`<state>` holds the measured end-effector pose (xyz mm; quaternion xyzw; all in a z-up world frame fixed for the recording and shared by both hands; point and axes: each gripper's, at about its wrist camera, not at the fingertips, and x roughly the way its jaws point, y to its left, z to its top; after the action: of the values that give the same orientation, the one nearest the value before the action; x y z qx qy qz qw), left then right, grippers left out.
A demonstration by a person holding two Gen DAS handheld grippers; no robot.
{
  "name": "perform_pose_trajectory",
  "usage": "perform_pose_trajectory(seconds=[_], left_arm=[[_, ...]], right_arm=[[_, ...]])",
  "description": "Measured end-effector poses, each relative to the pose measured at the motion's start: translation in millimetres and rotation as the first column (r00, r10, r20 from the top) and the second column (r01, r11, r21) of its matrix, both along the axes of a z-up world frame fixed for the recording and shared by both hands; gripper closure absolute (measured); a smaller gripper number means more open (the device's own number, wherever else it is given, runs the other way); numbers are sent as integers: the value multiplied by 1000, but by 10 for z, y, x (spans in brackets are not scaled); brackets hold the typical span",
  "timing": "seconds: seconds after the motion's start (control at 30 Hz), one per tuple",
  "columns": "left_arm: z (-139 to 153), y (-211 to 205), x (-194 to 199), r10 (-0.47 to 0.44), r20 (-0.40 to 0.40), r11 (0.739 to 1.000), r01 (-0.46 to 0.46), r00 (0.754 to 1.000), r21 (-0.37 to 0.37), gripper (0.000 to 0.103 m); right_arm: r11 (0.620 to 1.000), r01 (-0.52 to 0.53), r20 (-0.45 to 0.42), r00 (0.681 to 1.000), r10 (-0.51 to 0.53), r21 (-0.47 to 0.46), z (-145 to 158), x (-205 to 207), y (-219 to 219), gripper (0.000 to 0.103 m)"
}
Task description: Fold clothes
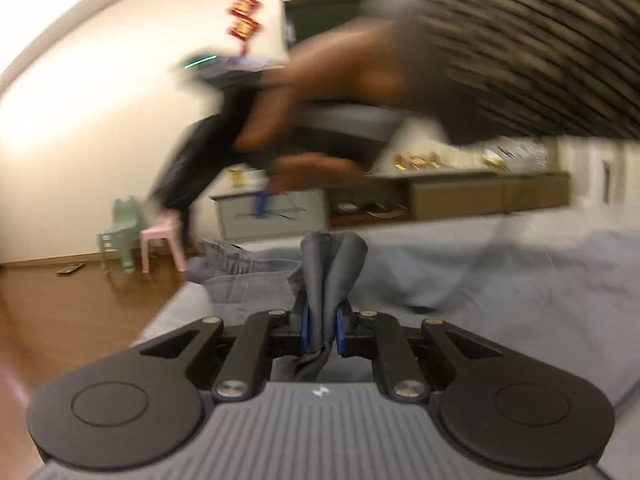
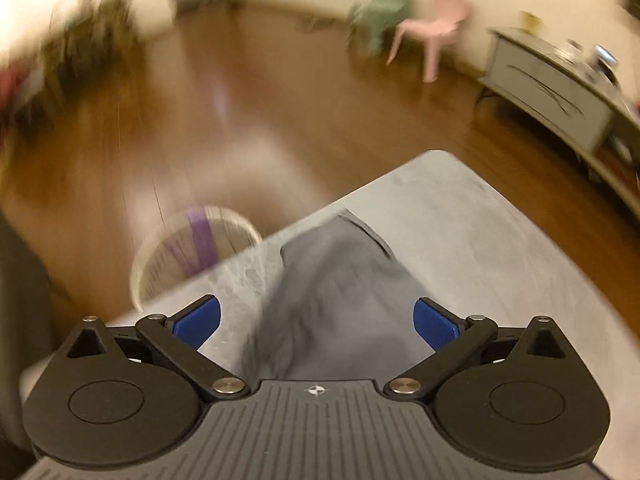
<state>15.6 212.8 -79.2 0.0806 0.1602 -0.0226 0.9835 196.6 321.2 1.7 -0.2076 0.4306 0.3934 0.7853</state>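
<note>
The left gripper [image 1: 322,330] is pinching a bunched fold of a grey garment [image 1: 332,264] between its blue pads [image 1: 306,330], the cloth rising in a narrow ridge just above the jaws at the lower centre of the left wrist view. The rest of the garment is lying crumpled on a pale grey bed sheet [image 1: 520,280] that is filling the right and middle of that frame. Across the upper half, a person's hand [image 1: 320,92] (blurred by motion) is gripping the black handle of the right gripper [image 2: 316,320], with a striped sleeve [image 1: 540,40] stretching to the upper right corner.

In the right wrist view, that gripper's jaws are standing wide apart, nothing between the pads [image 2: 198,322], and it is hovering over the same grey garment [image 2: 336,280], which is lying at the lower centre on the sheet [image 2: 500,240]. A white laundry basket [image 2: 180,256] is sitting on the wooden floor [image 2: 240,100] just beside the bed's edge, left of centre. A pink chair [image 2: 436,20] and a green chair [image 2: 380,12] are standing against the wall at the upper right, near a grey cabinet [image 2: 552,92].
</note>
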Motion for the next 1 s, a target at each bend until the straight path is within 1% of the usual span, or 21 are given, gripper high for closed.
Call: perform_pose_trajectory(seconds=[0.03, 0.07, 0.13, 0.2, 0.23, 0.27, 0.3, 0.33, 0.4, 0.43, 0.5, 0.57, 0.63, 0.67, 0.73, 0.83, 0.9, 0.97, 1.0], left_arm=[[-13, -37, 4, -7, -3, 1000, 7, 1000, 8, 91], [-14, -49, 6, -16, -4, 1000, 16, 1000, 10, 91], [-4, -40, 15, -19, -8, 1000, 18, 1000, -3, 91], [13, -21, 17, -14, -7, 1000, 14, 1000, -16, 91], [22, -11, 18, -12, -6, 1000, 12, 1000, -23, 91], [36, -6, 1, -16, 1, 999, 16, 1000, -29, 91], [50, -1, -17, -21, 8, 999, 21, 1000, -35, 91], [53, 28, -31, -27, 24, 999, 28, 999, -38, 91], [96, 17, -110, -49, 67, 998, 51, 997, -31, 91], [126, -18, -162, -64, 95, 997, 66, 993, -28, 91], [189, -97, -277, -103, 154, 994, 108, 983, -24, 91], [261, -217, -399, -161, 213, 985, 170, 964, -24, 91], [303, -346, -500, -230, 249, 969, 246, 941, -34, 91], [313, -428, -540, -268, 254, 958, 286, 929, -35, 91], [300, -595, -559, -320, 237, 941, 337, 917, -32, 91], [237, -870, -541, -390, 200, 916, 400, 899, -13, 91], [134, -972, -429, -423, 167, 902, 432, 891, -20, 91], [38, -1019, -308, -448, 116, 890, 454, 886, -31, 91], [-9, -1029, -256, -463, 83, 883, 467, 882, -38, 90]], right_arm=[[997, -32, 11, 999, 32, -72, -60, 44, 197, 1], [986, -56, 16, 998, 59, -155, -190, 69, 372, 1], [946, -101, 9, 994, 109, -307, -476, 44, 637, 1], [909, -132, 24, 988, 154, -396, -664, -24, 761, 5], [887, -146, 30, 984, 177, -439, -758, -58, 821, 16], [897, -139, 51, 983, 176, -420, -711, -78, 749, 36], [906, -133, 72, 982, 176, -401, -665, -97, 677, 52], [916, -127, 93, 980, 174, -381, -618, -116, 605, 60], [933, -116, 134, 976, 170, -341, -525, -155, 461, 69], [955, -86, 158, 978, 135, -282, -399, -173, 283, 71], [988, -24, 190, 980, 52, -150, -141, -222, -129, 74], [999, 44, 199, 979, -43, -4, 123, -285, -599, 75], [985, 118, 158, 978, -138, 128, 301, -349, -1133, 75], [967, 162, 126, 974, -189, 196, 331, -386, -1466, 75], [926, 248, 54, 960, -274, 285, 290, -379, -2025, 75], [866, 386, -59, 920, -388, 317, 55, -380, -2781, 75], [840, 456, -107, 889, -445, 293, -236, -369, -3098, 75], [810, 522, -154, 853, -499, 265, -528, -357, -3414, 75], [802, 537, -167, 844, -510, 261, -662, -346, -3487, 75]])
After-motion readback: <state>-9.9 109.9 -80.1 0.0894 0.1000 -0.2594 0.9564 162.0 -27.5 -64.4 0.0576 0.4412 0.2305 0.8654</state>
